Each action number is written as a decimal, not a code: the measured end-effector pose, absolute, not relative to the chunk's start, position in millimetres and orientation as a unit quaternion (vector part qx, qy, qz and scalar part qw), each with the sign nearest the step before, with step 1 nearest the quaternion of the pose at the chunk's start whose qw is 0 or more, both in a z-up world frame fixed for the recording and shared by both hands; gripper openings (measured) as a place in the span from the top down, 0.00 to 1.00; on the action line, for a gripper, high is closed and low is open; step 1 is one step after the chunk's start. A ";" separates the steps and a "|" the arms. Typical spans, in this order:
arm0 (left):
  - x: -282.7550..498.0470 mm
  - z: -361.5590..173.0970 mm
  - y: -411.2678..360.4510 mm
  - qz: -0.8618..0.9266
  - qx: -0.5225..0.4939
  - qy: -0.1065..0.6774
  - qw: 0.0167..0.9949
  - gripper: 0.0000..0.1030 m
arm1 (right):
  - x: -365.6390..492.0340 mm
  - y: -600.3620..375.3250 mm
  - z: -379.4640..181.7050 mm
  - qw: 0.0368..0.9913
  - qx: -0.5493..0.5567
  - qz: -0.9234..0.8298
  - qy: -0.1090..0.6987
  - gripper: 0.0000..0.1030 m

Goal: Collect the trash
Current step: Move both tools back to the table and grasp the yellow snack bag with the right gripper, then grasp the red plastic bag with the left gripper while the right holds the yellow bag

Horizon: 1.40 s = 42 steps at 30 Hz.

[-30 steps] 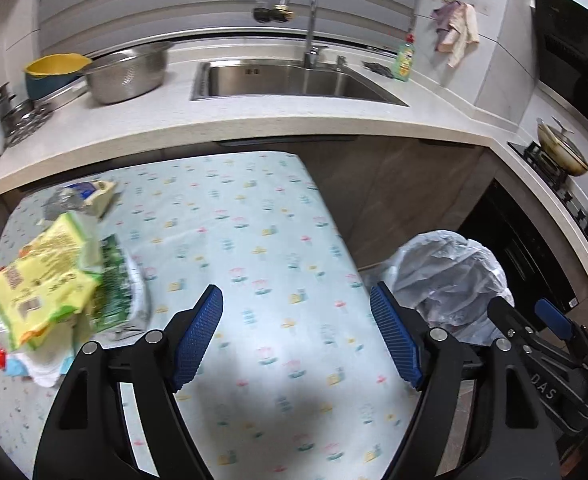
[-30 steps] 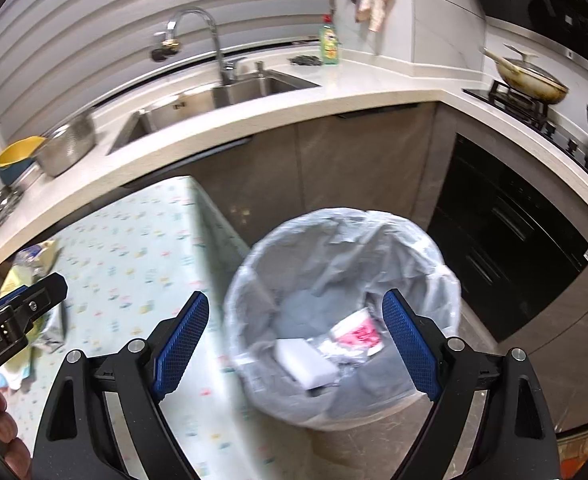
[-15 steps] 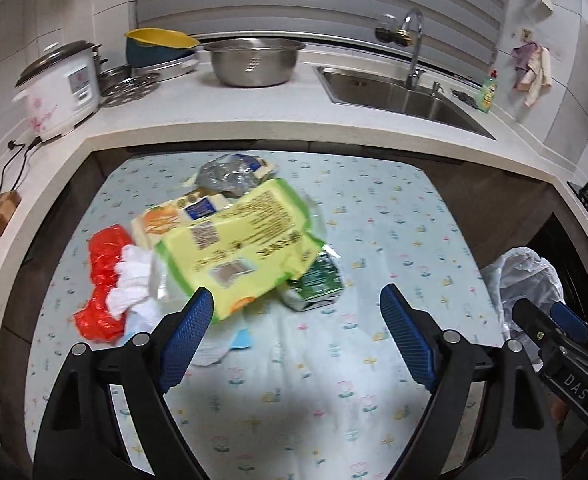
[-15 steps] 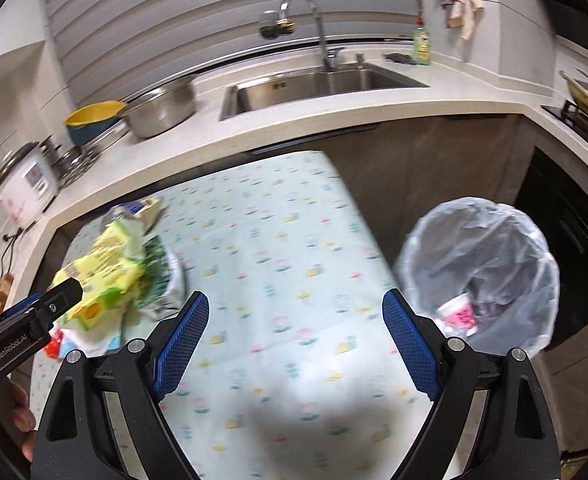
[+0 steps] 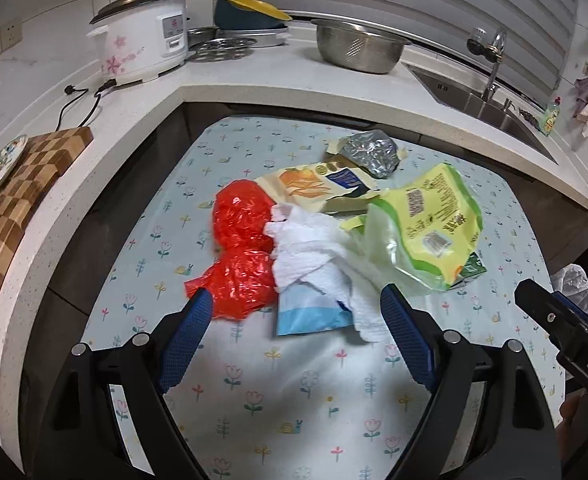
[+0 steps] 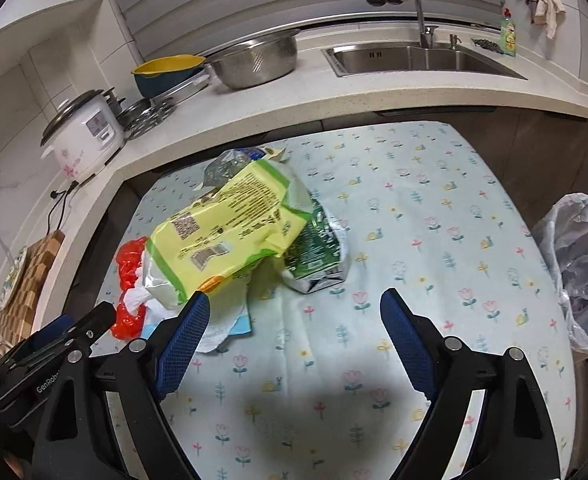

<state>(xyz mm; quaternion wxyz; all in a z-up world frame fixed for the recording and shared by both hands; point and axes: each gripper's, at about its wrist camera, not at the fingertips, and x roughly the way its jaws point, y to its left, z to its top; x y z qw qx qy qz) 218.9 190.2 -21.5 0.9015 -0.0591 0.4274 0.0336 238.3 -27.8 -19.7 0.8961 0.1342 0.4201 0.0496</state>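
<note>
A pile of trash lies on the flowered tablecloth (image 5: 294, 392): a red plastic bag (image 5: 242, 248), white crumpled tissue (image 5: 314, 252), a light blue wrapper (image 5: 310, 312), a yellow-green packet (image 5: 430, 224), an orange-printed carton (image 5: 314, 184), a crumpled silver foil bag (image 5: 370, 152) and a green carton (image 6: 314, 244). My left gripper (image 5: 296, 328) is open and empty, just in front of the pile. My right gripper (image 6: 294, 328) is open and empty, right of the pile. The trash bin with a clear liner (image 6: 582, 264) stands beside the table's right edge.
The counter behind holds a rice cooker (image 5: 142, 40), a steel colander (image 5: 358, 44), a yellow-and-blue bowl (image 5: 250, 10) and the sink (image 6: 418, 58). A checkered cutting board (image 5: 22, 192) lies on the left counter.
Both grippers swung left from the bin toward the trash pile. The left now faces the pile close up; the bin has slid to the right edge of the right view.
</note>
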 end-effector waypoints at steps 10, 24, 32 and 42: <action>230.9 -40.8 232.2 0.046 -0.082 0.442 0.892 0.21 | 277.6 12.4 -43.3 0.870 0.178 0.078 0.453 0.34; 242.2 -56.0 232.2 0.027 -0.090 0.454 0.886 0.21 | 282.9 14.6 -44.9 0.868 0.210 0.112 0.436 0.96; 233.6 -56.6 244.6 0.029 -0.109 0.451 0.885 0.21 | 260.3 -14.5 -15.7 0.895 0.193 0.089 0.393 0.97; 251.1 -81.7 260.1 0.036 -0.123 0.465 0.876 0.21 | 254.3 -33.7 -16.5 0.902 0.185 0.062 0.385 0.97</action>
